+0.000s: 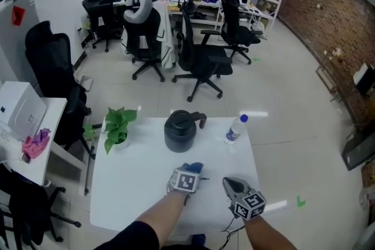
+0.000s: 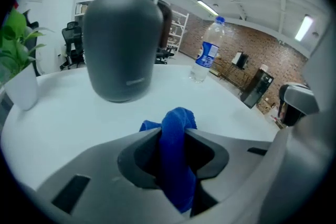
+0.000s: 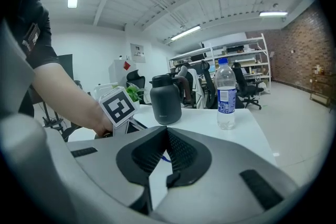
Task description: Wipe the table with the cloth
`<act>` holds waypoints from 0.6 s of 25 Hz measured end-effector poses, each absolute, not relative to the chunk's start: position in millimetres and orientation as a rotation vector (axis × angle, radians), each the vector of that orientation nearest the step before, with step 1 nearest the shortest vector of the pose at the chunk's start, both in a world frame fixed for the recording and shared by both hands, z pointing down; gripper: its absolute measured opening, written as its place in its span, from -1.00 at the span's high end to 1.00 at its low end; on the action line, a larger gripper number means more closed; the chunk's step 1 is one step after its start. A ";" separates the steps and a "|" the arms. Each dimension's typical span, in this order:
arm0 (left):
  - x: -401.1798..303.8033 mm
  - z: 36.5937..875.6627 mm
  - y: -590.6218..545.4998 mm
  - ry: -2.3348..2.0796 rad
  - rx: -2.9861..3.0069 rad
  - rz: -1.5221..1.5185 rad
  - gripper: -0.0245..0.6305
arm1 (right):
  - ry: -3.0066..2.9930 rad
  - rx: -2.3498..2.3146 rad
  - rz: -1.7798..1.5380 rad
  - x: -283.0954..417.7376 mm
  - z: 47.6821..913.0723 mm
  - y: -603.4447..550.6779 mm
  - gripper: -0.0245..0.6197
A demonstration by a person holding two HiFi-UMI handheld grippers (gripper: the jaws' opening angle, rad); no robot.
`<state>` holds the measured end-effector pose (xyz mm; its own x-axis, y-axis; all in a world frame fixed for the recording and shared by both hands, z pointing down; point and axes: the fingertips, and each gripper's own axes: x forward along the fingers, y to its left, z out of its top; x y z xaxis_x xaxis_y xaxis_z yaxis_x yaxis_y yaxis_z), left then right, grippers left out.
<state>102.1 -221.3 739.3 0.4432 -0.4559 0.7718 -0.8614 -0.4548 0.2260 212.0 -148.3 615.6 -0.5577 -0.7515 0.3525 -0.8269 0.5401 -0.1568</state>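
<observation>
**A:** Left claw state?

**B:** Left claw (image 2: 173, 136) is narrow and clamped on the blue cloth (image 2: 177, 165). The cloth runs up between the pads and bunches out past the tips, with one fold poking out to the left of them.

**A:** Is it on the surface?

**B:** The claw is pitched down over the white table (image 1: 129, 196), with the wad at its tips. I can't tell from my feeds whether the wad actually touches the top.

**A:** What's around it?

**B:** A dark grey jug (image 2: 123, 34) stands upright straight ahead of the left claw, near it. A water bottle (image 2: 206, 55) is ahead and to the right, farther off than the jug. A potted plant (image 2: 16, 55) is ahead and off to the left.

**A:** Right claw?

**B:** Right claw (image 3: 167, 131) has its jaws together, tips meeting, with nothing between them. It sits just right of the left claw, over the near part of the table. From its camera I see the left claw's marker cube (image 3: 119, 106) close on its left, the jug ahead and a bit left, and the bottle ahead and right.
</observation>
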 end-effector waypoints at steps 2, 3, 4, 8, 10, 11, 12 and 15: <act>112.1 736.8 -221.1 -1.077 2.112 0.833 0.60 | -2.532 1.330 0.455 214.6 614.8 -147.4 0.95; 108.8 734.3 -222.8 -1.084 2.107 0.821 0.60 | -2.530 1.333 0.454 215.6 613.7 -147.3 0.95; 100.7 730.6 -225.5 -1.108 2.091 0.810 0.60 | -2.528 1.335 0.450 216.6 612.7 -147.6 0.95; 43.6 714.5 -245.8 -1.281 2.023 0.799 0.60 | -2.522 1.324 0.420 216.3 611.4 -152.5 0.95; 21.5 718.3 -249.3 -1.302 1.998 0.818 0.60 | -2.541 1.322 0.429 210.8 610.7 -154.1 0.95; 16.1 723.7 -247.6 -1.291 1.987 0.827 0.60 | -2.551 1.322 0.436 208.0 610.5 -154.1 0.95; 14.0 729.7 -244.9 -1.280 1.976 0.836 0.60 | -2.557 1.321 0.442 206.0 610.8 -153.5 0.95; 28.3 740.8 -239.1 -1.266 1.981 0.855 0.60 | -2.559 1.316 0.447 205.0 613.1 -150.2 0.95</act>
